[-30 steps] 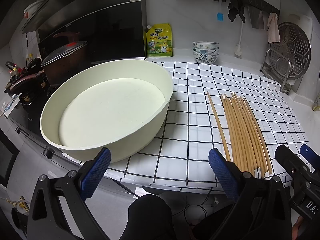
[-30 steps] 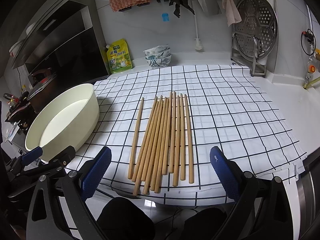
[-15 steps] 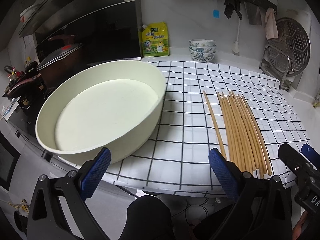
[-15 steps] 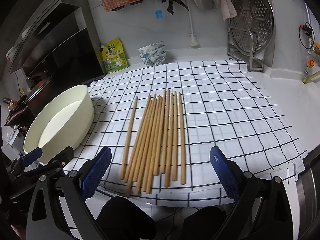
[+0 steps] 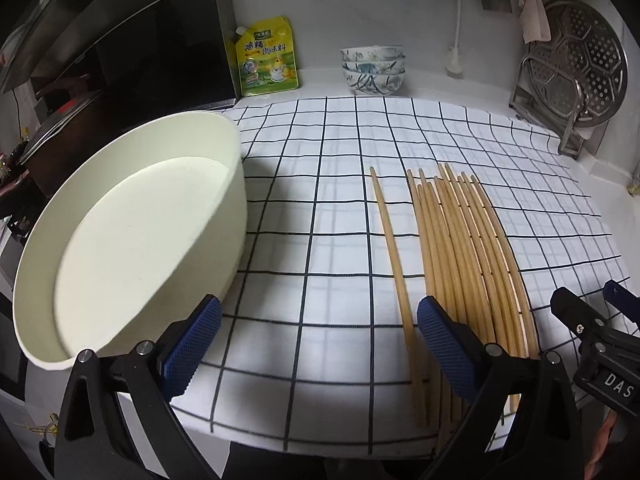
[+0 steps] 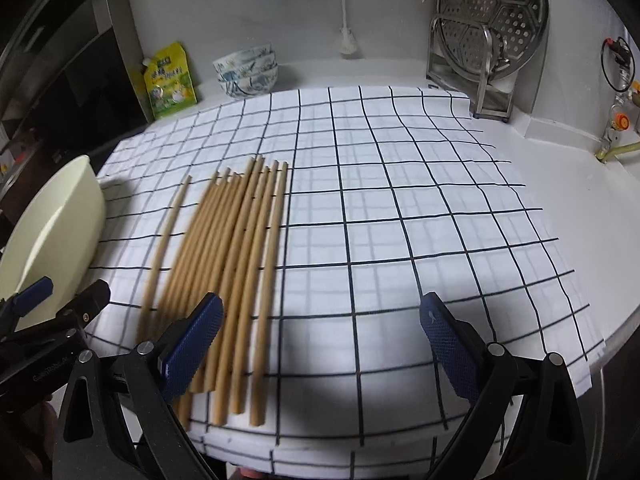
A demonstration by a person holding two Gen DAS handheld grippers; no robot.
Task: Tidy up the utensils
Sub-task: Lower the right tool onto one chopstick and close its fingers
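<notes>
**Inspector:** Grippers first. What condition are they in?

**Operator:** My left gripper (image 5: 318,348) is spread wide, its blue textured pads well apart with nothing between them. It hangs over the near edge of the white cloth with a black grid pattern (image 5: 332,208). My right gripper (image 6: 322,342) is likewise released and carries nothing. In the right wrist view its left pad (image 6: 192,344) sits over the near ends of the chopsticks; whether it touches them I cannot tell.

**Inspector:** Location of the utensils?

**Operator:** The bundle of long light-brown wooden chopsticks (image 5: 460,248) lies flat on the gridded cloth, the sticks side by side and roughly parallel, pointing away from me. One single chopstick (image 5: 394,264) lies apart, to the left of the bundle. Their near ends reach close to the cloth's front edge.

**Inspector:** Anything else on the work surface?

**Operator:** A large round cream-coloured basin (image 5: 132,240) stands at the left end of the cloth, well apart from the sticks, with nothing visible inside it. At the back wall stand a yellow-green seasoning pouch (image 5: 268,58) and a stack of white bowls with blue pattern (image 5: 372,68). A perforated round steel steamer plate (image 6: 490,12) stands upright in a metal rack at the right rear. The right wrist view is somewhat blurred.
</notes>
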